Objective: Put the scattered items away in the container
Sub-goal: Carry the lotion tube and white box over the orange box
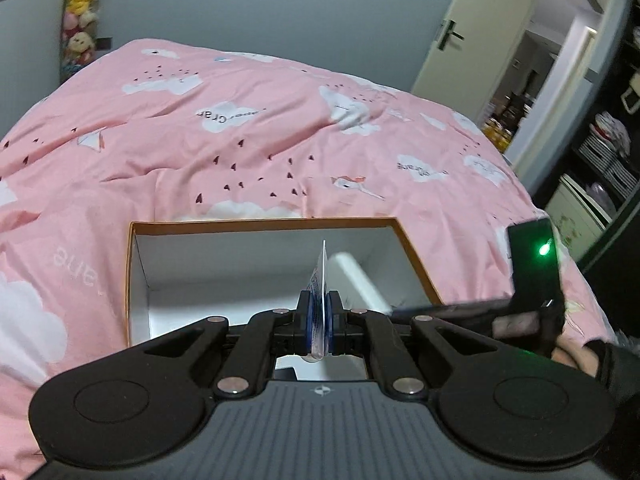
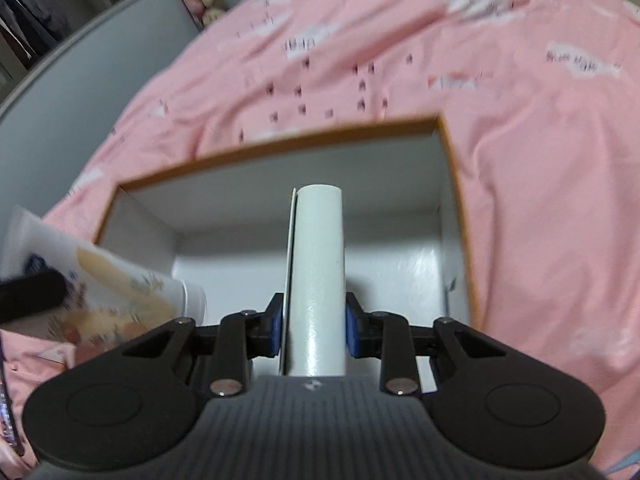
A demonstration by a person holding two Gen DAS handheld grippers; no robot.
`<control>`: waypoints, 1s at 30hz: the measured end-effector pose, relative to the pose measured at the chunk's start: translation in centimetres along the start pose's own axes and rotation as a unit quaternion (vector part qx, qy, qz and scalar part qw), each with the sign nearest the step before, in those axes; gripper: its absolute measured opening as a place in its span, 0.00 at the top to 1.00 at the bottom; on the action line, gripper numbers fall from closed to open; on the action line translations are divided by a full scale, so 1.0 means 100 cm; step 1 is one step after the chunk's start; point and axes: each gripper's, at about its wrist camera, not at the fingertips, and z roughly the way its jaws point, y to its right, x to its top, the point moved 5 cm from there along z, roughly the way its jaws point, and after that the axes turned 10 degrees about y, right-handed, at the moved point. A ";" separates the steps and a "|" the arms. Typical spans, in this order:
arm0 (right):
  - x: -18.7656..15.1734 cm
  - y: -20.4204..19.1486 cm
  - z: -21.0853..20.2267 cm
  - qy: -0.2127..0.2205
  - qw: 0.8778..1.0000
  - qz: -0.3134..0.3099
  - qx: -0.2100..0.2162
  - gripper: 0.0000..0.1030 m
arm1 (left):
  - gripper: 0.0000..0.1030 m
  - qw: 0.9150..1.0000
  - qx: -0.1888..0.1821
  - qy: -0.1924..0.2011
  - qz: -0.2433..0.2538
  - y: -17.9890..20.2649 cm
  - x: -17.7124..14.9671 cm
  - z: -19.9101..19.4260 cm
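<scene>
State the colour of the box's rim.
Orange-brown rim on a white-walled box, clearest in the right wrist view.

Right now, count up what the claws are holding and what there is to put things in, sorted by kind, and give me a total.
Squeeze tube, pinched flat end in the left claw: 1
White cylinder, in the right claw: 1
Open cardboard box, on the pink bedspread: 1
Total: 3

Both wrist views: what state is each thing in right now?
Box: open, lidless, resting on the pink bedding.
Left gripper: shut on a flat tube, seen edge-on.
Right gripper: shut on a white cylinder, over the box.
Door: open.
</scene>
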 end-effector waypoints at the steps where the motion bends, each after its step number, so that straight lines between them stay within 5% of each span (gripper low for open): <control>1: -0.003 0.000 0.006 -0.007 1.000 0.001 0.000 0.69 | 0.93 1.000 0.003 0.002 -0.002 0.000 -0.001 0.002; 16: -0.026 0.004 0.032 -0.077 0.997 -0.018 -0.023 0.69 | 0.93 1.000 0.005 -0.002 -0.019 -0.009 -0.006 0.011; 30: -0.019 -0.004 0.008 -0.065 0.986 -0.139 -0.059 0.66 | 0.93 1.000 0.004 -0.006 -0.020 -0.013 -0.007 0.014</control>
